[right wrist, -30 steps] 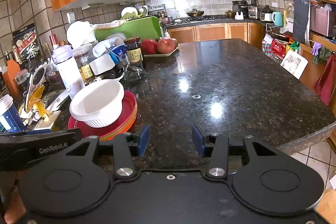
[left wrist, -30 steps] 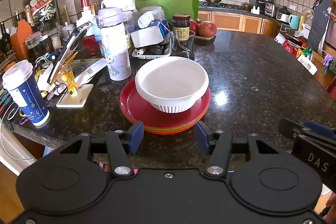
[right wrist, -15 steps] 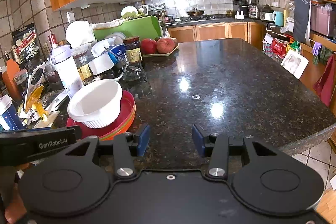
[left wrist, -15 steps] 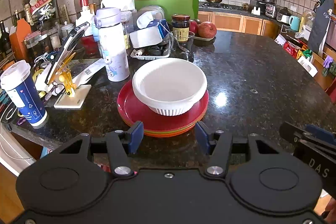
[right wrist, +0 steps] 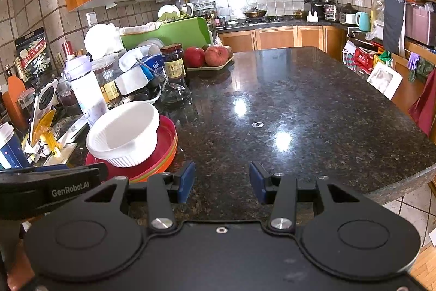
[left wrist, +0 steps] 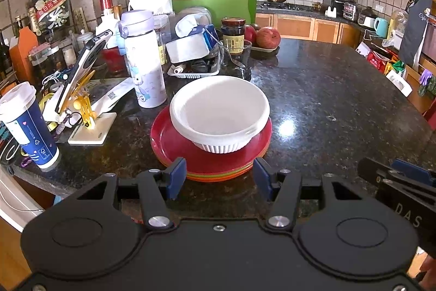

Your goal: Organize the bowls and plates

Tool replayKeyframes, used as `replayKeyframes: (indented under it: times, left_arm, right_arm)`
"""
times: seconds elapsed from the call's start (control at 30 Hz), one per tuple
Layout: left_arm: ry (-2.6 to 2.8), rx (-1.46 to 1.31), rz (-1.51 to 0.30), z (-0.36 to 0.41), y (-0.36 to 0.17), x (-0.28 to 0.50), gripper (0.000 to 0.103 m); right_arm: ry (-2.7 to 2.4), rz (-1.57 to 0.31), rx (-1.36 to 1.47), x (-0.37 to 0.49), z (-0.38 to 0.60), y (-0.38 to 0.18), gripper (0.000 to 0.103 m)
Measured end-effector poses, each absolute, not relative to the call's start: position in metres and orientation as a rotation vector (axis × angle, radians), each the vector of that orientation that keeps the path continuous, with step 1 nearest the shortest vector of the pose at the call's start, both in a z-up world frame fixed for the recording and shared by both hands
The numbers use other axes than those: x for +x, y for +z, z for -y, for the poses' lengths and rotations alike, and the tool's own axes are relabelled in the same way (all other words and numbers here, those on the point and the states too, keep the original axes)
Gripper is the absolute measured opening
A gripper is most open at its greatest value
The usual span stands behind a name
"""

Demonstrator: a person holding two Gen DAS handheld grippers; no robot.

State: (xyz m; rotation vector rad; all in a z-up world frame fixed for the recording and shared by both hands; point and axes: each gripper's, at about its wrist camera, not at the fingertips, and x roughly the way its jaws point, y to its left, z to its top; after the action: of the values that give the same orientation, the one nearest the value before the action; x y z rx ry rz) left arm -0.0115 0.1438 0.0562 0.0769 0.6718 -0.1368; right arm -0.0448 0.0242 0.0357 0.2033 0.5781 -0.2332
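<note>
On the dark stone counter (left wrist: 327, 89) near its front edge sits a stack of round plates (left wrist: 174, 138), red on top with orange and green rims under it. A white bowl (left wrist: 219, 111) with ribbed sides stands upright on them. The left gripper (left wrist: 220, 176) and the right gripper (right wrist: 222, 182) are both half open and hold nothing.

On the dark granite counter (left wrist: 327, 89) stand a lilac-lidded bottle (left wrist: 143, 62), a sauce jar (left wrist: 233, 34), a blue paper cup (left wrist: 27, 124) and apples (left wrist: 268, 36).
</note>
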Motion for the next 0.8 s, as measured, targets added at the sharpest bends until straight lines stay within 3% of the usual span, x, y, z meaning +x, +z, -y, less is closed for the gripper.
replayKeyframes:
  times: [0.8]
  left_arm:
    - [-0.132, 0.065, -0.696, -0.1438, 0.0549, -0.0052, 0.06]
  right_arm:
    - [-0.224, -0.594, 0.2, -0.0405, -0.021, 0.0369, 0.048]
